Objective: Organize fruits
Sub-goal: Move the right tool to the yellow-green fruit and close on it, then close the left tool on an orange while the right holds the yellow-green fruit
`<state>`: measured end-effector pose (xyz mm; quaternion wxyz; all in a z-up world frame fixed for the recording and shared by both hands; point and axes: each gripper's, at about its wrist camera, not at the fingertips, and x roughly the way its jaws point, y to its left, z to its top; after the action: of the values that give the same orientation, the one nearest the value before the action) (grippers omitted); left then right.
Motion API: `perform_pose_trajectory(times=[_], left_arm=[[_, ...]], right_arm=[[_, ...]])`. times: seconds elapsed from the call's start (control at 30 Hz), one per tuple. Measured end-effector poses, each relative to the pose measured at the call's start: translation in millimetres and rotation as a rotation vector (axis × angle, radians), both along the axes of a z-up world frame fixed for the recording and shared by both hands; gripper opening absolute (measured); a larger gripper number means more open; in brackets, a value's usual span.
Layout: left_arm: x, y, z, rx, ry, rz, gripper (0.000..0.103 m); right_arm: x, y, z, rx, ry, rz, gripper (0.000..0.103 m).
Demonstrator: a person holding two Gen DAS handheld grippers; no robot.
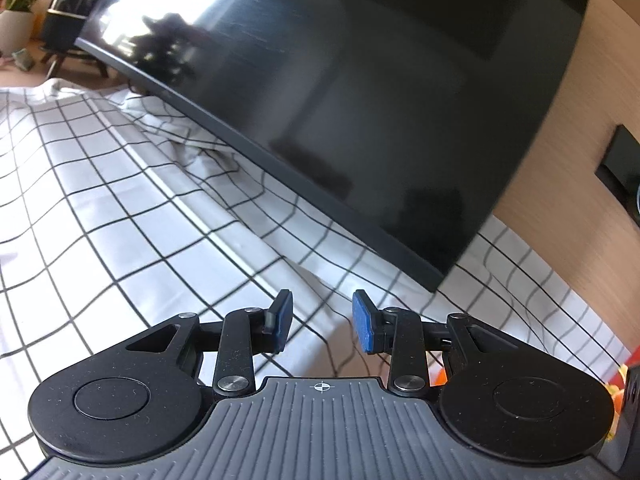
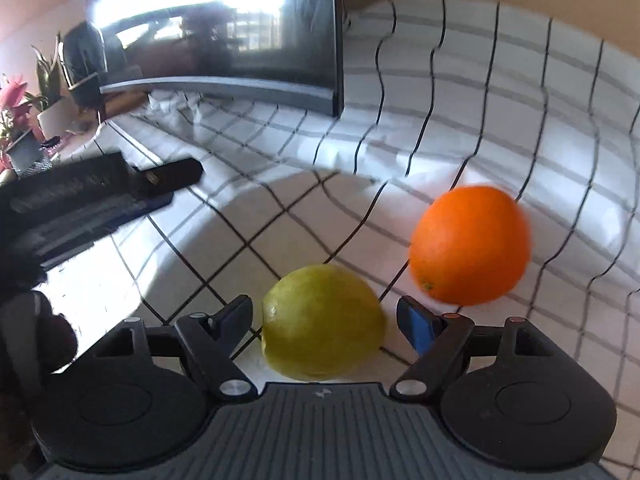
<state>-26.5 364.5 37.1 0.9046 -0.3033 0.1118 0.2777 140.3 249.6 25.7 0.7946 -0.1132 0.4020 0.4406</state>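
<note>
In the right wrist view a yellow-green lemon (image 2: 322,322) lies on the checked cloth (image 2: 280,216) between the fingers of my right gripper (image 2: 325,320). The jaws stand wide, one on each side of the lemon, with small gaps. An orange (image 2: 470,245) lies just beyond and to the right of the right finger. My left gripper (image 1: 322,326) is open and empty above the checked cloth (image 1: 120,208); it also shows at the left edge of the right wrist view (image 2: 96,192). A bit of orange fruit (image 1: 440,376) peeks out behind its right finger.
A large dark TV screen (image 1: 340,100) stands on the cloth right ahead of the left gripper and at the back of the right wrist view (image 2: 224,36). Potted plants (image 2: 24,108) stand at the far left. A wooden wall (image 1: 580,140) lies behind.
</note>
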Motion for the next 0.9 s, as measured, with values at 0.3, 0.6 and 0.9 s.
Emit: perform_pose_trajectory(times=[0.3, 0.6, 0.9], left_arm=[[7.4, 2.2, -8.0, 0.002, 0.028, -0.03, 0.037], [49.8, -82.5, -12.4, 0.076, 0.076, -0.533, 0.037], [82.0, -152.6, -9.9, 0.208, 0.224, -0.514, 0.038]], right_arm=[[-31.7, -60.4, 31.0, -0.002, -0.004, 0.037, 0.065], [-97.4, -251.3, 31.9, -0.029, 0.037, -0.07, 0.065], [-120.0, -350.8, 1.4, 0.005, -0.017, -0.14, 0.065]])
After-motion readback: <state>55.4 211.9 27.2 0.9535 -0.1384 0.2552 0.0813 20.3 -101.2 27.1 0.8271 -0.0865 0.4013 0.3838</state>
